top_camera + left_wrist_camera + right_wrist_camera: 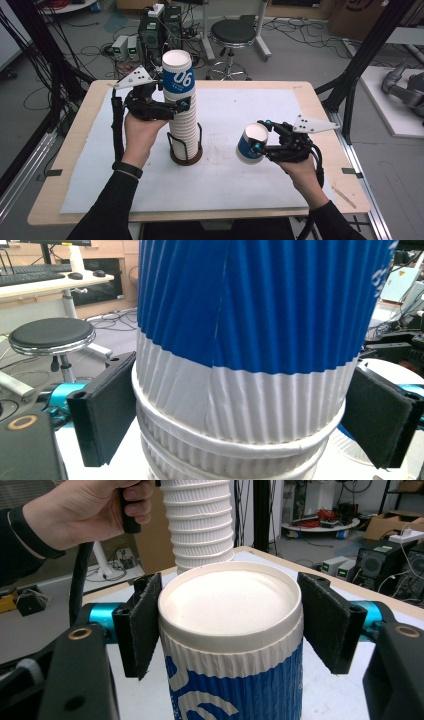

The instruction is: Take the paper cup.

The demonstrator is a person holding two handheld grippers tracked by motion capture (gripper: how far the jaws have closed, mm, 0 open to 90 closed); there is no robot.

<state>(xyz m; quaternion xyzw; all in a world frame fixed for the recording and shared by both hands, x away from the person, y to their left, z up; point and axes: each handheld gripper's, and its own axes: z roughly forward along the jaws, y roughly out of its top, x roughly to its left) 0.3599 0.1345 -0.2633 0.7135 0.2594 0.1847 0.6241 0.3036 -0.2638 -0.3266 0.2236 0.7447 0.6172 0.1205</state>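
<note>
- The right gripper (263, 141) is closed on one blue and white cup (251, 144). It pinches the cup just under its rim so the cup cannot slip.
- That cup hangs a little above the white mat (240, 180), well off to the right of the cup stack (181, 107).
- The left gripper (176, 105) squeezes the stack near its top, just below the blue top cup (178, 77), likely so the tall stack does not wobble.
- The stack stands upright in a black wire holder (186, 149), which keeps the bottom from sliding.
</note>
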